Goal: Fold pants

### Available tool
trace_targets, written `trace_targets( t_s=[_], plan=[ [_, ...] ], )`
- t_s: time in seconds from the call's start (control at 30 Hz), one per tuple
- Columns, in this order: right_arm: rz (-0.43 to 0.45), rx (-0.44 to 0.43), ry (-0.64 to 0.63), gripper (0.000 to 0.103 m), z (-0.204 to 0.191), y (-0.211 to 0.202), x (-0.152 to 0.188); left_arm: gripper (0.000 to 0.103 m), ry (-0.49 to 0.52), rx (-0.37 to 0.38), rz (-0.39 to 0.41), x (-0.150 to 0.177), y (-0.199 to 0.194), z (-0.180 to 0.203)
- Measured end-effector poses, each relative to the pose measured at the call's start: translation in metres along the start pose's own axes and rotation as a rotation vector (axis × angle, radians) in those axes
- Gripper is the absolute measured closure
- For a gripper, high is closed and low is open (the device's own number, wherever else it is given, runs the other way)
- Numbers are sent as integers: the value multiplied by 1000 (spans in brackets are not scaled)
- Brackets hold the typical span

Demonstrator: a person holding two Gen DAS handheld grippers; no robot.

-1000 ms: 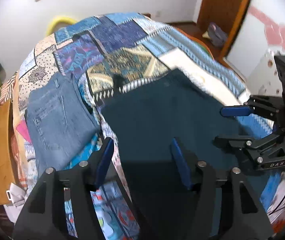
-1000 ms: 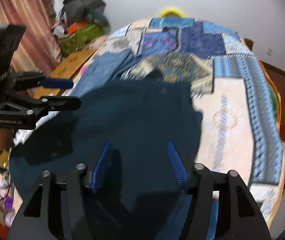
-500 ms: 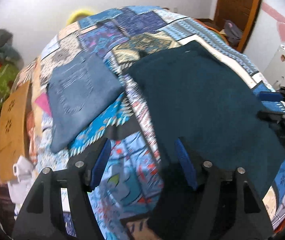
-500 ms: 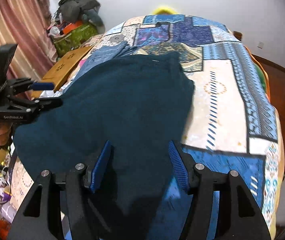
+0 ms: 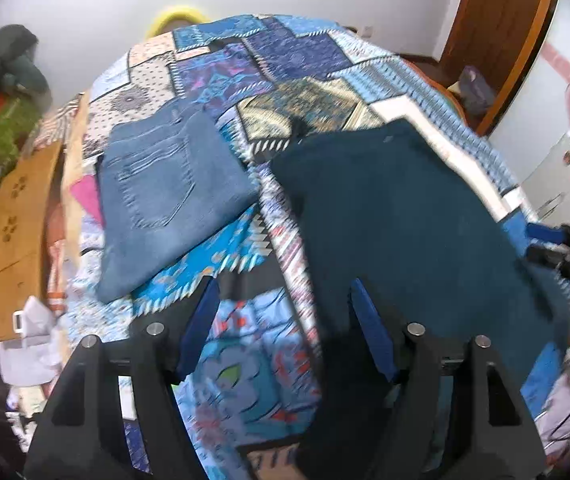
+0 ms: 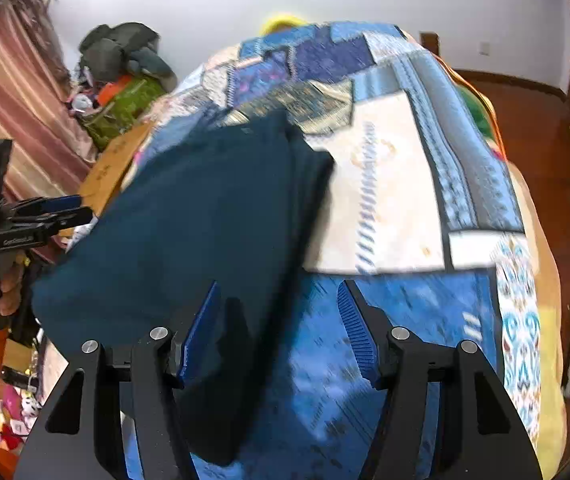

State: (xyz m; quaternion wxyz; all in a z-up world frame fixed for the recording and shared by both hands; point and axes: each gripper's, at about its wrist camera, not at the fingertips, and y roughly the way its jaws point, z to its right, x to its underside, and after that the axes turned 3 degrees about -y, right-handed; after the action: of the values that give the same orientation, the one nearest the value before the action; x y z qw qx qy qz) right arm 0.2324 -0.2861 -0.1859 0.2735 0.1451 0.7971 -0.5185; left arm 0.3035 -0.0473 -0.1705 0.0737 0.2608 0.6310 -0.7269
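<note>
Dark teal pants [image 5: 405,220] lie folded flat on the patchwork bedspread [image 5: 245,64], and in the right wrist view the same pants [image 6: 205,220] reach toward the near edge. My left gripper [image 5: 285,328] hovers over their near left edge, its jaws opening and its pads pressing on nothing. My right gripper [image 6: 281,328] hangs over their near right edge, jaws also opening, with cloth below but not pinched. Each gripper shows in the other's view: right gripper [image 5: 541,245], left gripper [image 6: 69,208].
Folded blue jeans [image 5: 165,192] lie on the bed left of the teal pants. A wooden board [image 5: 17,232] and a clothes pile [image 6: 125,52] stand along the bed's left side. A hand [image 6: 5,292] with an orange sleeve holds the left gripper. Wooden floor [image 6: 525,112] lies right.
Both grippers have drawn back and apart from over the teal pants, which now lie spread flat. Each view has rolled, and both pairs of jaws stand a little wider.
</note>
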Motion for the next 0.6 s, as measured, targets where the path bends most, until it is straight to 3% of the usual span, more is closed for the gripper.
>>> trace_targets(
  t_s=[0.13, 0.23, 0.4, 0.6],
  plan=[
    [23, -22, 3, 29, -1, 8, -13, 25, -10, 47, -11, -18, 8, 7],
    [-9, -40, 23, 28, 4, 22, -15, 21, -47, 117, -72, -30, 27, 6],
    [-100, -84, 81, 28, 15, 49, -15, 21, -94, 146, -169, -36, 63, -1],
    [-161, -139, 93, 27, 20, 71, -15, 21, -124, 254, -260, -39, 92, -9]
  ],
)
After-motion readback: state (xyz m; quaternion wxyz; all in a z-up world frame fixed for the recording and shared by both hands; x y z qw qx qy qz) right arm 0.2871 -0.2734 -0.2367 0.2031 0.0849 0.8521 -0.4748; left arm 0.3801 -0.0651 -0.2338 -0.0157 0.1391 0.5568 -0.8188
